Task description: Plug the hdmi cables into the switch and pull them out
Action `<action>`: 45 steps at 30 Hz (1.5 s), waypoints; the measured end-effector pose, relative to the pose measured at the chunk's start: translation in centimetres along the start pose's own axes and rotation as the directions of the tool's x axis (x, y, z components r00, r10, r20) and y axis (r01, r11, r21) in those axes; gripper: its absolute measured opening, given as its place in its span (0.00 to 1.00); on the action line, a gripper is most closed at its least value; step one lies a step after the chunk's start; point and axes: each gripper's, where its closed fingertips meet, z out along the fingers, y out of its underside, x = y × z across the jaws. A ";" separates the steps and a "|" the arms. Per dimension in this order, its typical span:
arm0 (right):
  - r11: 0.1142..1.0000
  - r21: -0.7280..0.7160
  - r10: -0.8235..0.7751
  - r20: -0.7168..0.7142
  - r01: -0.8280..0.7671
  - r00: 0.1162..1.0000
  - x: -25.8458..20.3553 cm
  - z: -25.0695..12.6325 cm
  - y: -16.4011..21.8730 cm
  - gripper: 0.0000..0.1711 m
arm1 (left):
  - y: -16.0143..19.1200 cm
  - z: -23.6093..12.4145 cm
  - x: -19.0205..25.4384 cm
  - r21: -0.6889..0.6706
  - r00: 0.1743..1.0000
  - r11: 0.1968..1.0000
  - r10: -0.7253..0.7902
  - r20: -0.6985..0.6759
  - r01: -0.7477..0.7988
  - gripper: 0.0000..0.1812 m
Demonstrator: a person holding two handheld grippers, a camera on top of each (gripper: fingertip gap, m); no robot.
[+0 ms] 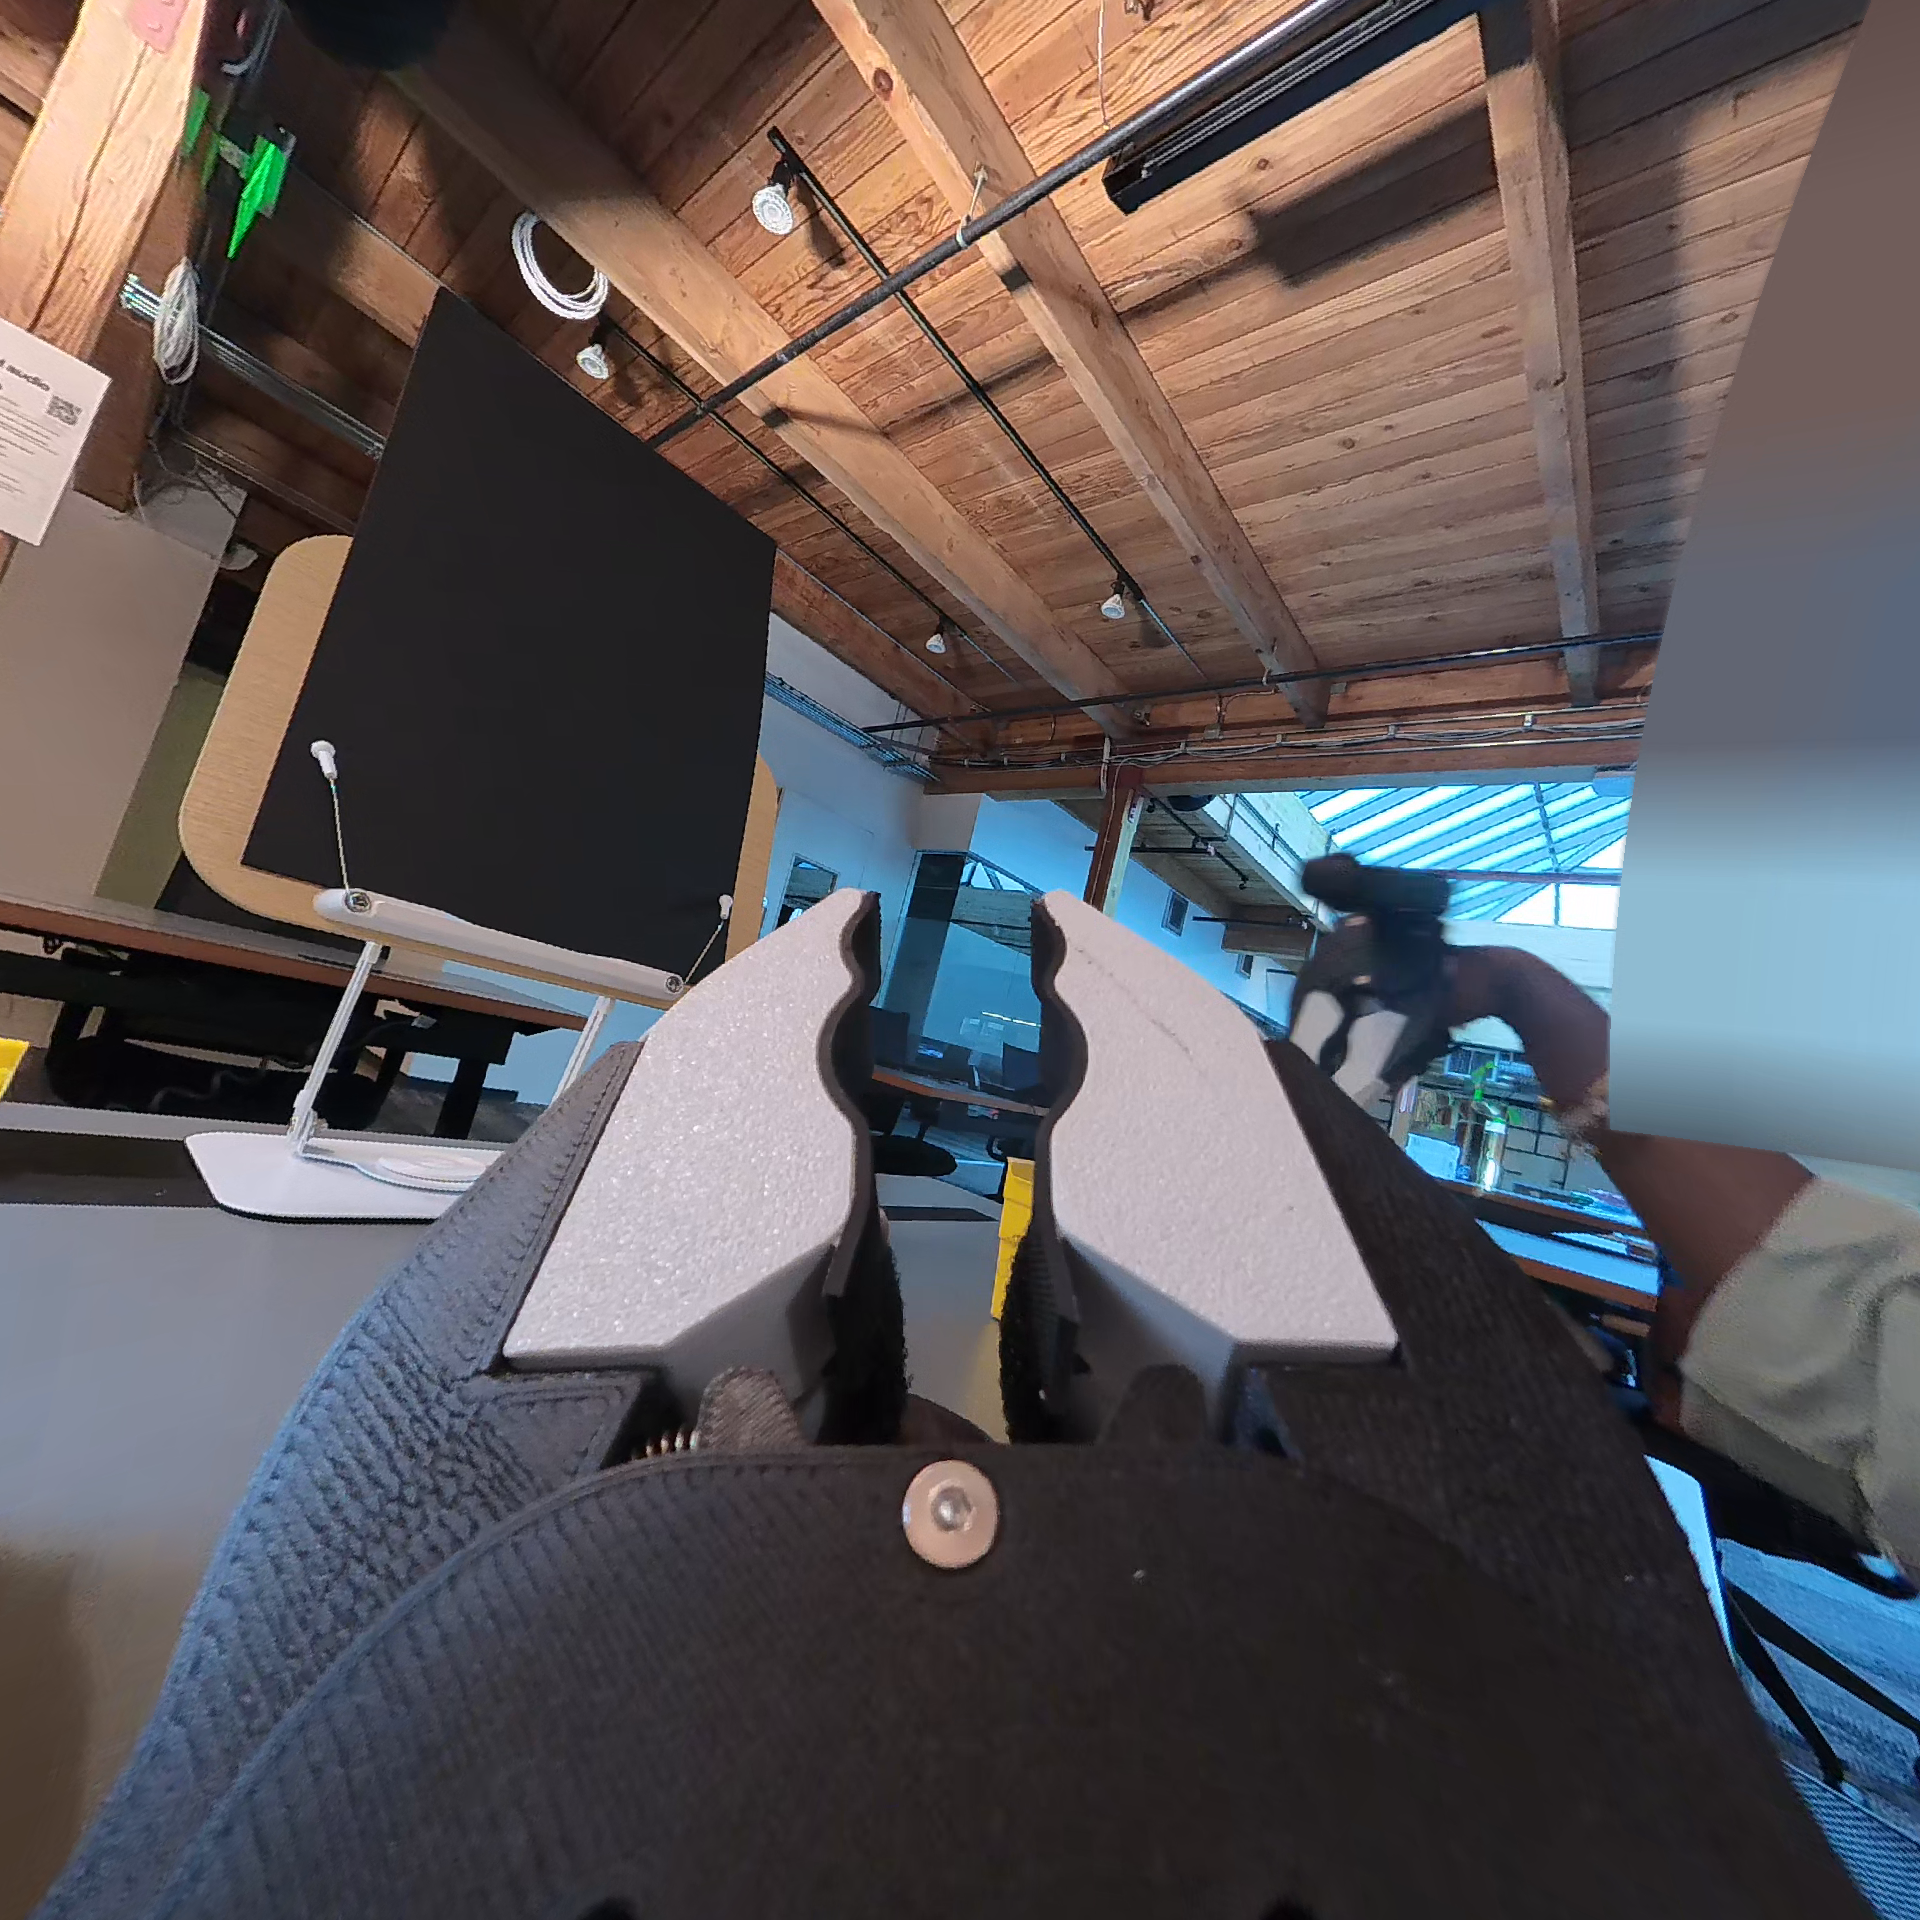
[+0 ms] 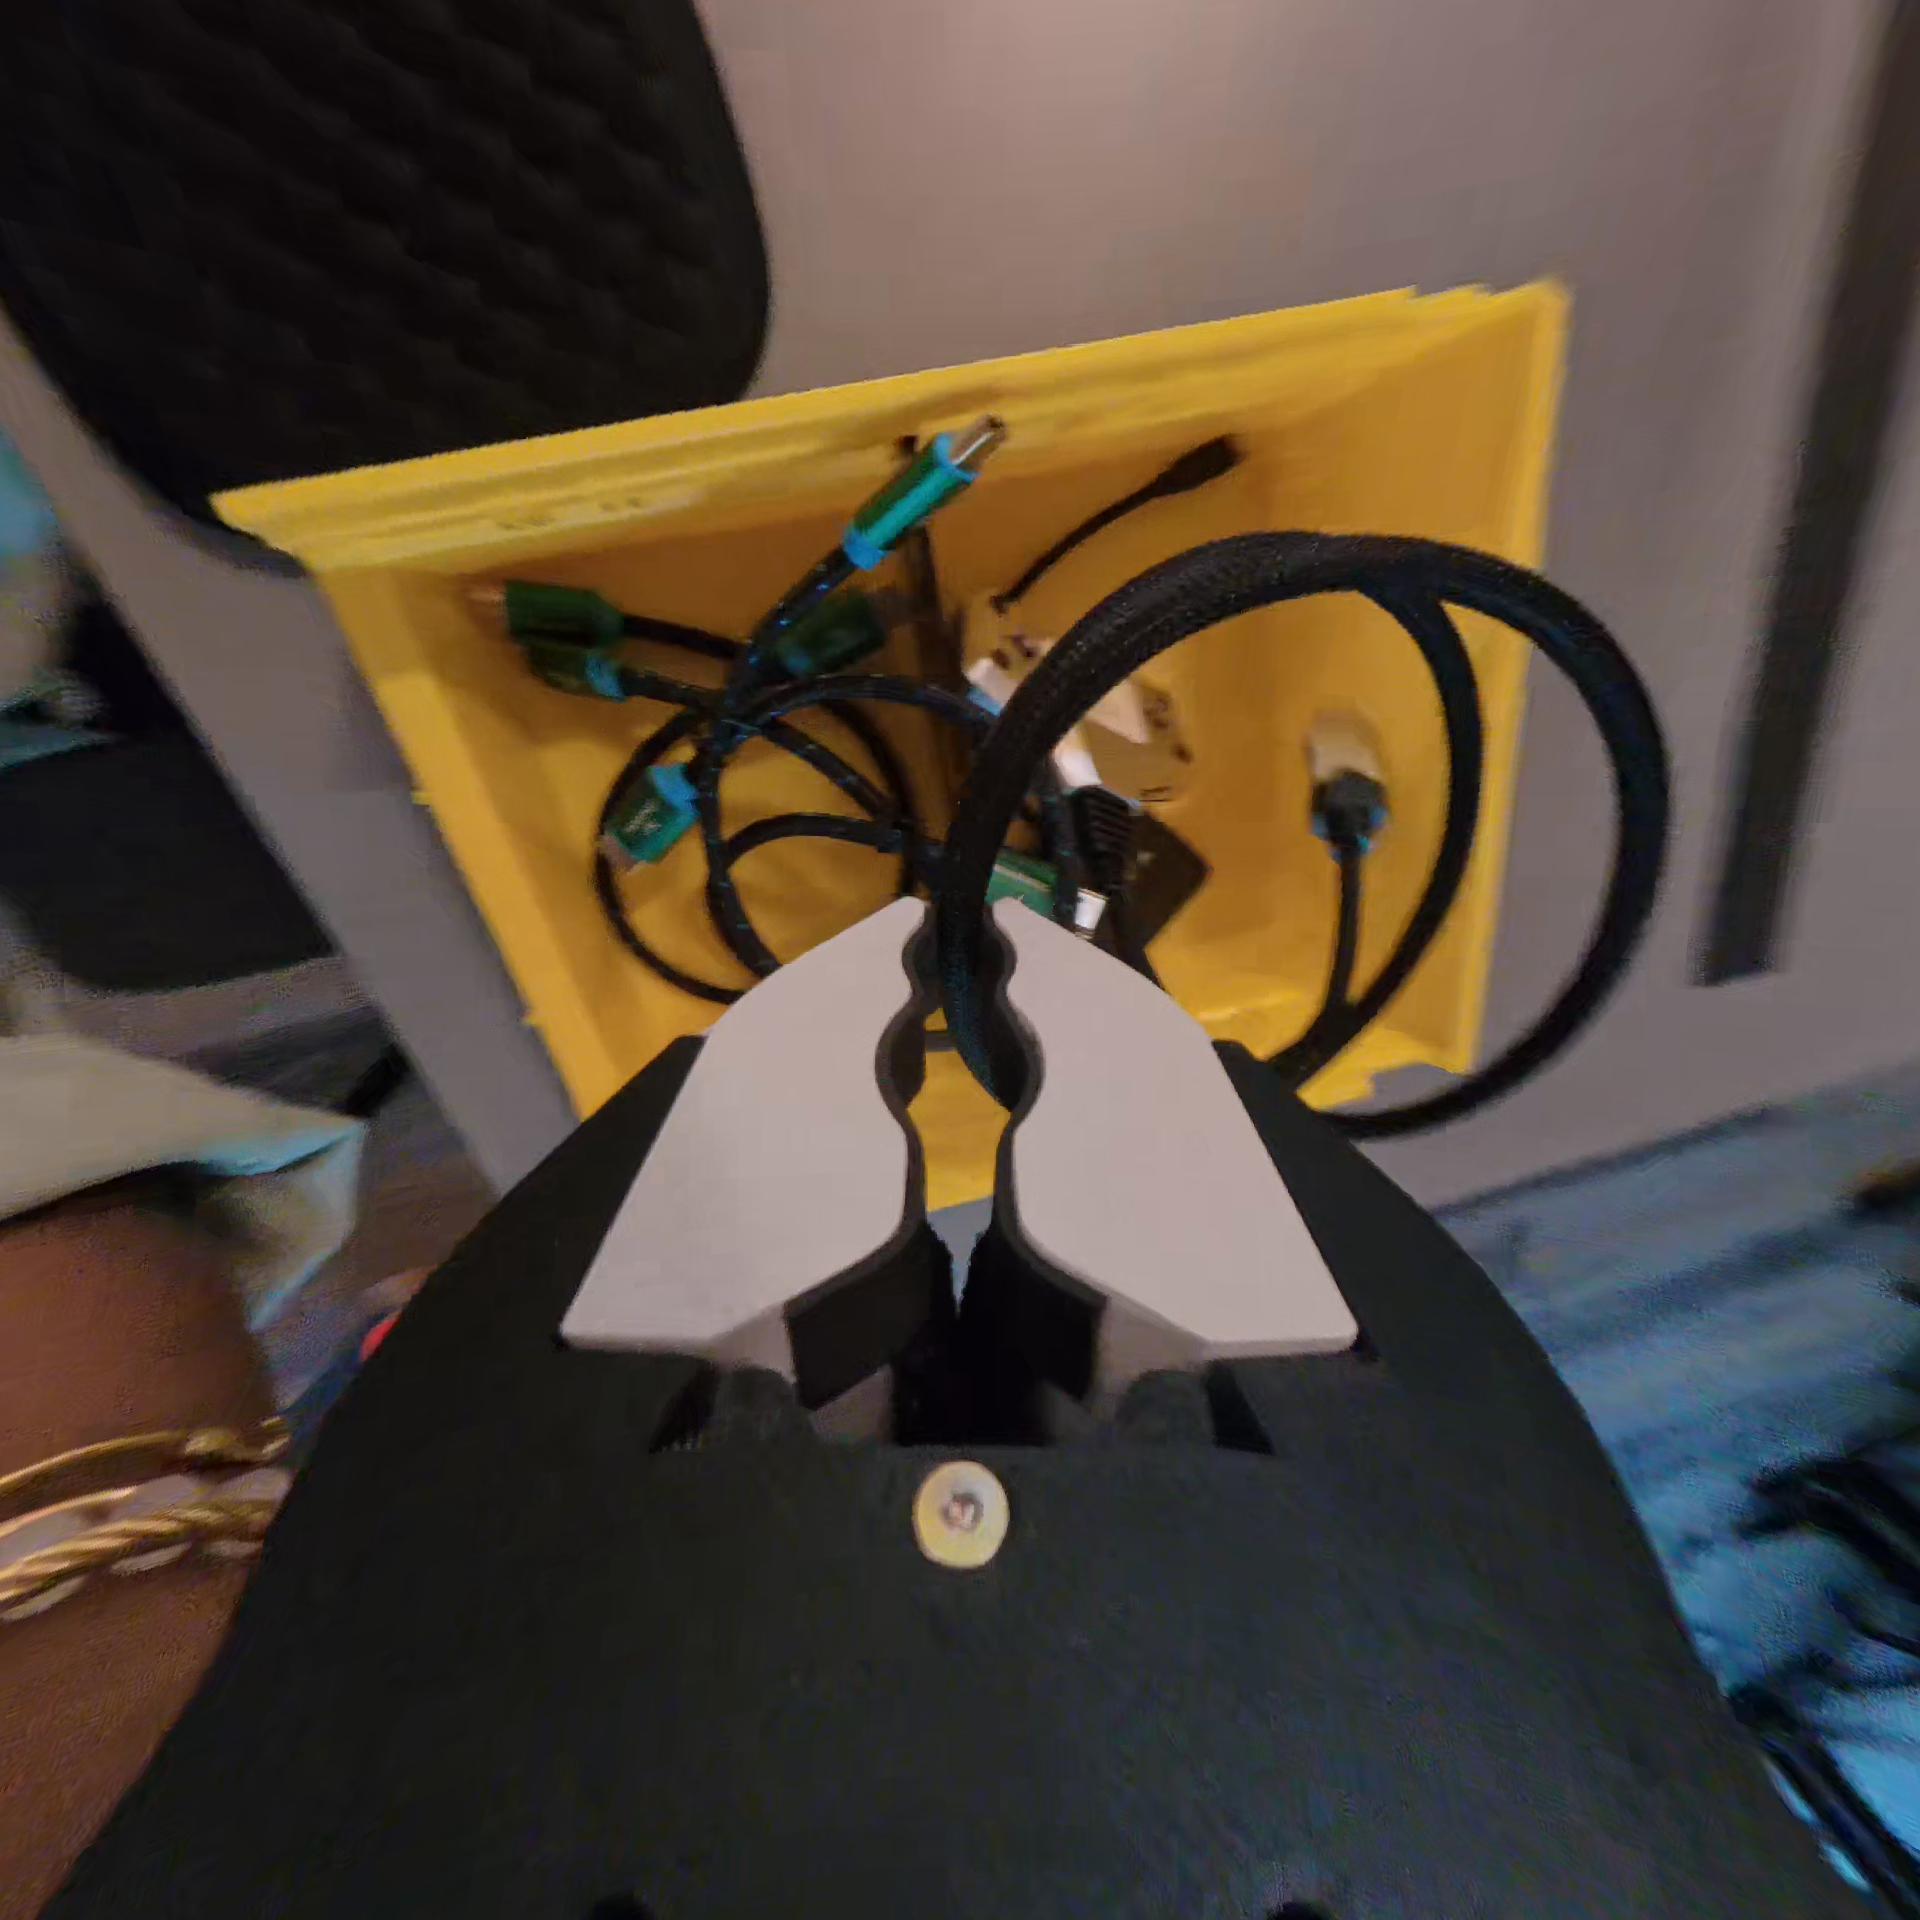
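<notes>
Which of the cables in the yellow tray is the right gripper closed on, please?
The thick black braided cable, whose big loop arches over the yellow tray. The right gripper pinches it; the thinner cables with green connectors lie untouched inside.

A white printed paper notice [image 1: 36,442] with a small square code is fixed to a wooden post at far left; its lettering is not given here. Nothing else bears legible writing.

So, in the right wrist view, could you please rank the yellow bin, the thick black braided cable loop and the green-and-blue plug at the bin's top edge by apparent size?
1. Yellow bin.
2. Thick black braided cable loop, held in the right gripper.
3. Green-and-blue plug, clearly smallest.
The loop sits nearer the camera, so it looks somewhat enlarged.
</notes>
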 end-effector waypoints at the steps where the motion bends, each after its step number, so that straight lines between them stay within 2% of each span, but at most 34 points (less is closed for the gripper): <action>1: 0.999 -0.041 0.027 0.094 -0.024 0.995 -0.2 0.7 0.0 0.04 | 0.0 0.0 0.0 -0.001 1.000 1.000 0.000 0.000 0.000 0.15; 4: 0.974 -0.214 0.130 0.274 -0.071 0.953 0.1 2.4 0.3 0.04 | -0.1 0.0 -0.1 0.002 1.000 1.000 -0.004 0.000 0.004 0.15; 8: 0.909 -0.415 0.165 0.263 -0.043 0.951 3.0 5.0 1.1 0.04 | -0.1 0.0 0.0 0.003 1.000 1.000 -0.009 -0.002 0.010 0.15; 11: 0.893 -0.450 0.141 0.287 0.004 0.947 4.2 7.2 0.7 0.06 | -0.1 0.0 0.0 0.003 1.000 1.000 -0.008 -0.003 0.008 0.15; 15: 0.944 -0.328 0.070 0.304 0.035 0.950 4.5 10.5 -1.8 0.09 | -0.1 0.0 0.0 0.004 1.000 1.000 -0.013 -0.003 0.013 0.15; 20: 0.953 -0.302 0.048 0.245 0.029 0.968 4.3 12.4 -2.1 0.10 | 0.0 0.0 0.1 -0.002 1.000 1.000 0.001 -0.003 -0.001 0.15; 21: 0.962 -0.272 0.058 0.220 0.004 0.974 4.4 11.9 -2.2 0.12 | 0.0 0.0 0.1 -0.004 1.000 1.000 0.004 -0.002 -0.004 0.15; 22: 0.973 -0.227 0.073 0.155 -0.036 0.985 5.1 11.3 -2.5 0.27 | 0.0 0.0 0.1 -0.004 1.000 1.000 0.007 -0.002 -0.007 0.15; 23: 0.982 -0.172 0.092 0.100 -0.074 0.991 5.5 10.3 -2.8 0.35 | 0.1 0.0 0.1 -0.005 1.000 1.000 0.009 -0.002 -0.009 0.15; 27: 0.969 0.153 0.222 -0.175 -0.197 0.959 6.9 4.1 -4.0 0.47 | 0.2 0.1 0.2 -0.010 1.000 1.000 0.019 -0.001 -0.019 0.15; 30: 0.906 0.413 0.238 -0.322 -0.090 0.916 5.0 -0.2 -5.8 0.58 | 0.1 0.3 0.1 -0.015 1.000 1.000 0.020 -0.006 -0.020 0.15; 32: 0.876 0.481 0.248 -0.383 -0.037 0.890 2.3 -1.7 -5.9 0.58 | 0.1 0.3 0.0 -0.016 1.000 0.999 0.029 -0.005 -0.029 0.15; 34: 0.861 0.502 0.298 -0.368 -0.081 0.881 -1.6 -1.6 -5.2 0.57 | 0.2 0.3 0.0 -0.016 0.999 0.999 0.037 -0.003 -0.037 0.15; 37: 0.839 0.504 0.373 -0.256 -0.206 0.892 -8.4 1.4 -4.5 0.58 | 0.3 0.4 0.0 -0.021 0.999 0.999 0.043 -0.003 -0.043 0.15; 40: 0.819 0.441 0.475 -0.160 -0.368 0.865 -12.5 5.5 -3.9 0.57 | 0.4 0.3 0.0 -0.022 0.999 0.999 0.048 -0.003 -0.048 0.15; 43: 0.795 0.396 0.529 -0.080 -0.460 0.845 -14.0 8.8 -4.2 0.45 | 0.5 0.3 0.0 -0.021 0.998 0.998 0.055 -0.003 -0.055 0.15; 45: 0.798 0.413 0.527 -0.125 -0.439 0.841 -12.4 9.4 -4.5 0.32 | 0.5 0.3 0.1 -0.023 0.998 0.998 0.067 0.003 -0.067 0.15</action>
